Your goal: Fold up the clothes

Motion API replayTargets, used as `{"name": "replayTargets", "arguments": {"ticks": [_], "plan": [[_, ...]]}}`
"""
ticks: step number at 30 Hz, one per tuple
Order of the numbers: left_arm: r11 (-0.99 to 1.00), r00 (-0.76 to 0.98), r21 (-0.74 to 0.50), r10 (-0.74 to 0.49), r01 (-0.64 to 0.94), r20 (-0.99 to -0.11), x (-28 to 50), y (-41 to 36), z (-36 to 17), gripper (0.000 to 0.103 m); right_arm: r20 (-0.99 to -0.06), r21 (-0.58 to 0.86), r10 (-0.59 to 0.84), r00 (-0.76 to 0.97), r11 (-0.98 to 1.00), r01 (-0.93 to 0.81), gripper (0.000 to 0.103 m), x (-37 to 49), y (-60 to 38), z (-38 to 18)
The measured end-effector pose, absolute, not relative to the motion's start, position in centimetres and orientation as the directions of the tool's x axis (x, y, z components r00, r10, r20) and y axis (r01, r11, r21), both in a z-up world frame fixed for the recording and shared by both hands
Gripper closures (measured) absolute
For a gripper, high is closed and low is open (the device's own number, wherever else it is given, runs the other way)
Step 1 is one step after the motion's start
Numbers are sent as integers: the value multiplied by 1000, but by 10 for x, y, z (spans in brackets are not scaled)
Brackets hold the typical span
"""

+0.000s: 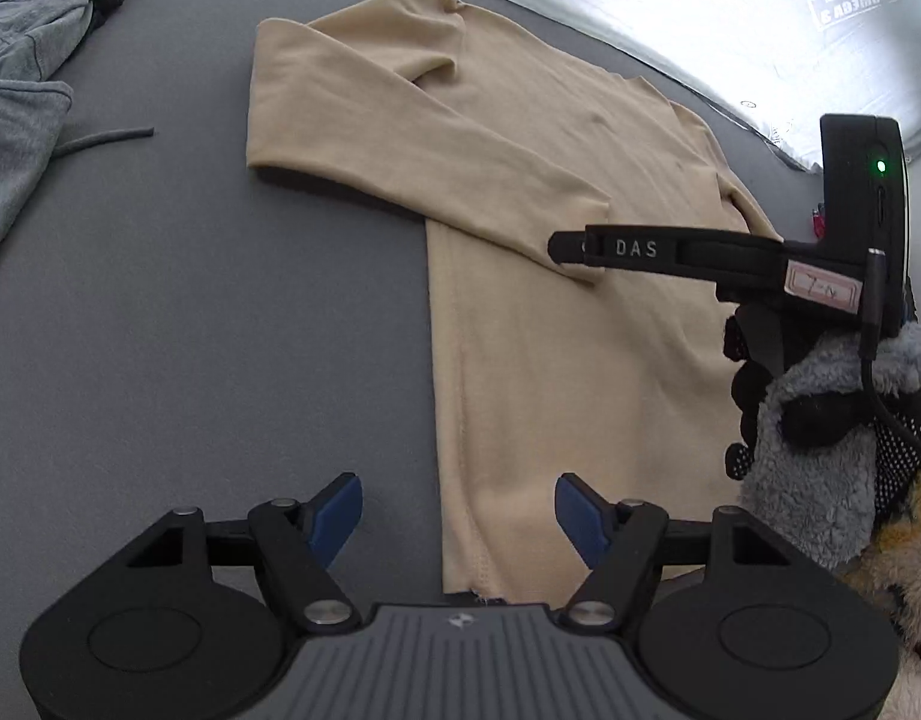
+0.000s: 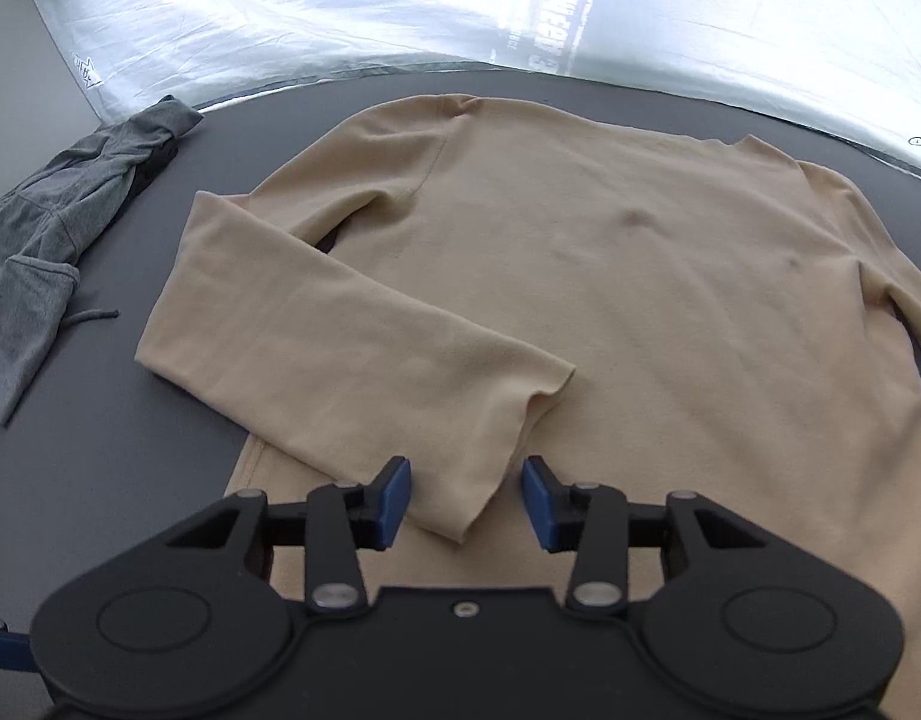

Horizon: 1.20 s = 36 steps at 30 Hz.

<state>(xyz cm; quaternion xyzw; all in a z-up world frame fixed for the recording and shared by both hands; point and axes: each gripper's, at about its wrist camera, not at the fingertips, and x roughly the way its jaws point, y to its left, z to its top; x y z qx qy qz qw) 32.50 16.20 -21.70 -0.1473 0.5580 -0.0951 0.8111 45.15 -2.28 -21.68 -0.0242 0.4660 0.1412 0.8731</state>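
The right gripper is reaching in low and level over the tan shirt, its black body and the gloved hand holding it showing at the right edge of the left wrist view. The left gripper is hovering low at the shirt's bottom hem, pointing up along the shirt's left edge.

The shirt is lying flat on the dark grey table, with one long sleeve folded across the body so the cuff rests on the chest area. A grey garment is lying crumpled well apart at the table's left side.

The right gripper is sitting partly open, its blue pads straddling the cuff end of the sleeve without pinching it. The left gripper is spread wide and holding nothing, the hem lying between and below its pads.
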Motion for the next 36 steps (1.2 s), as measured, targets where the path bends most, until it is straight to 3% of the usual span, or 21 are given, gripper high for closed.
{"name": "replayTargets", "arguments": {"ticks": [1,3,5,6,9,13,18,22,26,30,36], "plan": [[943,369,-333,-302,-21,-879,321,159,-218,32,-818,88,228,528,957,-277,71,452,-21,-217],[952,385,-305,-270,-31,-883,317,152,-220,33,-814,71,226,536,953,-294,92,452,-19,-216],[966,409,-254,-214,-47,-887,312,142,-220,42,-808,30,216,548,944,-328,100,453,-16,-213],[973,420,-221,-176,-60,-890,310,137,-219,51,-804,5,212,556,937,-350,100,453,-14,-211],[979,435,-151,-76,-139,-897,307,124,-217,99,-767,-10,250,591,916,-401,100,455,-25,-194],[963,495,-109,29,-247,-869,304,107,-199,100,-710,-41,266,652,909,-415,100,468,-61,-160],[968,585,-56,100,-243,-805,298,66,-159,100,-587,-50,263,766,932,-358,100,493,-144,-101],[979,609,-35,96,-199,-787,293,19,-143,100,-507,-61,187,842,966,-252,100,500,-225,-69],[993,592,-32,42,-114,-805,291,-34,-152,100,-484,-97,77,872,985,-141,100,493,-295,-65],[999,525,44,44,-13,-850,300,-75,-186,100,-552,-82,-20,833,996,-30,100,498,-351,-91],[1000,465,-3,-8,10,-885,306,-79,-206,90,-666,-60,-74,742,997,45,98,507,-380,-144]]}}
